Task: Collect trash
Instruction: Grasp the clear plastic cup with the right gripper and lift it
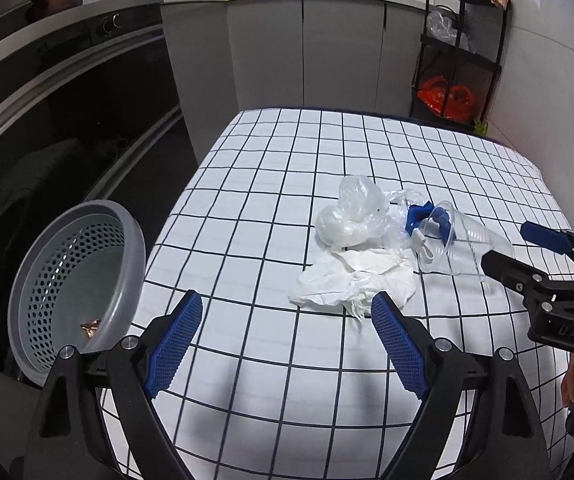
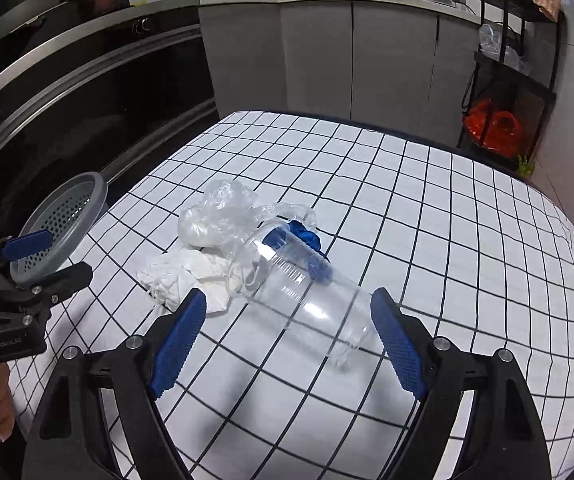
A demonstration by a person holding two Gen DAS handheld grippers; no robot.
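Note:
A heap of trash lies on the checked tablecloth [image 1: 271,160]: a crumpled clear plastic bag [image 1: 353,210], a crumpled white tissue [image 1: 351,278], a blue scrap [image 1: 417,216] and a clear plastic cup [image 1: 459,246] on its side. My left gripper [image 1: 287,336] is open and empty just before the tissue. My right gripper [image 2: 289,338] is open, its jaws either side of the cup's base [image 2: 307,300], not closed on it. The bag [image 2: 219,214], tissue [image 2: 179,274] and blue scrap [image 2: 313,248] lie beyond it.
A grey perforated basket [image 1: 75,276] stands tilted at the table's left edge with a small brown scrap [image 1: 90,327] inside; it also shows in the right wrist view [image 2: 63,224]. Dark oven fronts lie left, grey cabinets behind, a black shelf rack [image 1: 463,48] at the back right.

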